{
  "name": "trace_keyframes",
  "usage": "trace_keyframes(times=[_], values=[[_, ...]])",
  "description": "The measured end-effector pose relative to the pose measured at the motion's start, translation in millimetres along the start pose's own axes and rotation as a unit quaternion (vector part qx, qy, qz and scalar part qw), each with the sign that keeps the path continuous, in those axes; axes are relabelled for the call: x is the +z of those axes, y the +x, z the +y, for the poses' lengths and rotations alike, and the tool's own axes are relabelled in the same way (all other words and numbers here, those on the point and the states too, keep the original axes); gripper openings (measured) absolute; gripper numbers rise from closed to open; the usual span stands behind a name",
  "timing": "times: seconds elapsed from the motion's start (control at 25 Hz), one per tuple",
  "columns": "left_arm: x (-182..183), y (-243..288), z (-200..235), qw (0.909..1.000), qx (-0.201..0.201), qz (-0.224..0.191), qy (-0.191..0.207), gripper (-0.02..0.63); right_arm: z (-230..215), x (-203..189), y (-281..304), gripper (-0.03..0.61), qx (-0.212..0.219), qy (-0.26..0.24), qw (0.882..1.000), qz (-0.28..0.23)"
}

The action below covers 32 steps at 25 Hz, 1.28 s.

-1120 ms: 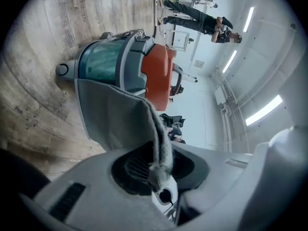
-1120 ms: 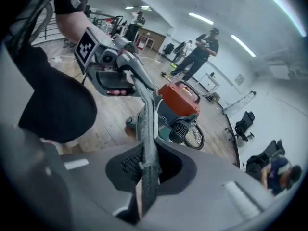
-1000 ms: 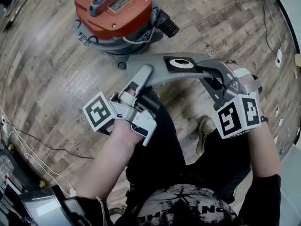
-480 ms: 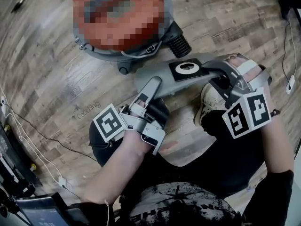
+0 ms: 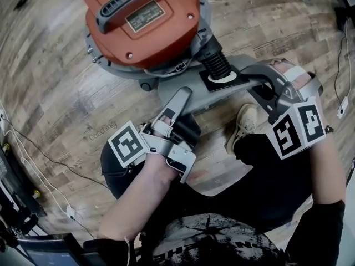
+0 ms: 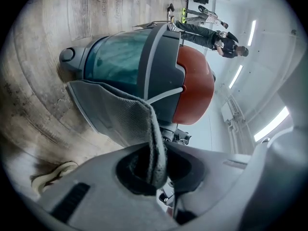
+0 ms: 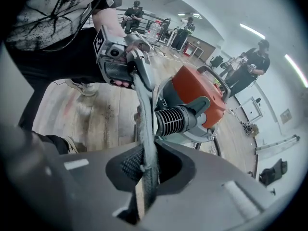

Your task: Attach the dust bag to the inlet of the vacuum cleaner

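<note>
Left tongs (image 6: pixel 154 170) pinch the dust bag's (image 5: pixel 206 97) cloth edge and right tongs (image 7: pixel 146 177) clamp its collar (image 5: pixel 237 80) end, the collar lying between them at the vacuum cleaner's (image 5: pixel 144 21) ribbed inlet (image 5: pixel 213 61); uneven pushing could skew it off or let the fabric slip free.

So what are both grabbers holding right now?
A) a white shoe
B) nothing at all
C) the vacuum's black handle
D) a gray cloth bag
D: the left gripper and the right gripper are each pinched shut on an edge of the gray bag, which stretches between them.
</note>
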<state>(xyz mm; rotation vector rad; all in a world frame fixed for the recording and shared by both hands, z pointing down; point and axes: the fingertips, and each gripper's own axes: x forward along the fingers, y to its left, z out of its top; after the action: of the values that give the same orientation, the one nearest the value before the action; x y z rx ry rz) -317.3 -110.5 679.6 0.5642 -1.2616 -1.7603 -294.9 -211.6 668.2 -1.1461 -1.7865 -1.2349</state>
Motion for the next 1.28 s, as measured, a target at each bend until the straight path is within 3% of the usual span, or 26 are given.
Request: trace_keyframes(times=[0.16,0.4,0.76,1.12,1.28], values=[[-2.0,1.4,-3.6,1.0000,-0.005,0.006,-0.005,0.012,-3.6,-0.8,-1.4,0.029,0.013,-0.013,1.000,-0.001],[-5.8,-5.5,0.1,0.9999,0.000,0.010,-0.008,0.012,-3.5,2.6,-1.2,0.028,0.035,-0.072,0.997,0.012],[-2.1,-0.8,-11.7,0.9995,-0.013,0.021,-0.022,0.012,-22.5,4.6,-4.0,0.032,0.116,-0.072,0.990,0.019],[5.2,3.6,-11.3,0.9987,-0.037,0.025,-0.022,0.012,-24.8,1.4,4.4,0.041,0.098,-0.058,0.993,0.017],[5.9,1.7,-13.9,0.9984,-0.043,0.031,-0.019,0.012,-26.0,1.1,6.1,0.043,0.068,-0.108,0.991,0.033]])
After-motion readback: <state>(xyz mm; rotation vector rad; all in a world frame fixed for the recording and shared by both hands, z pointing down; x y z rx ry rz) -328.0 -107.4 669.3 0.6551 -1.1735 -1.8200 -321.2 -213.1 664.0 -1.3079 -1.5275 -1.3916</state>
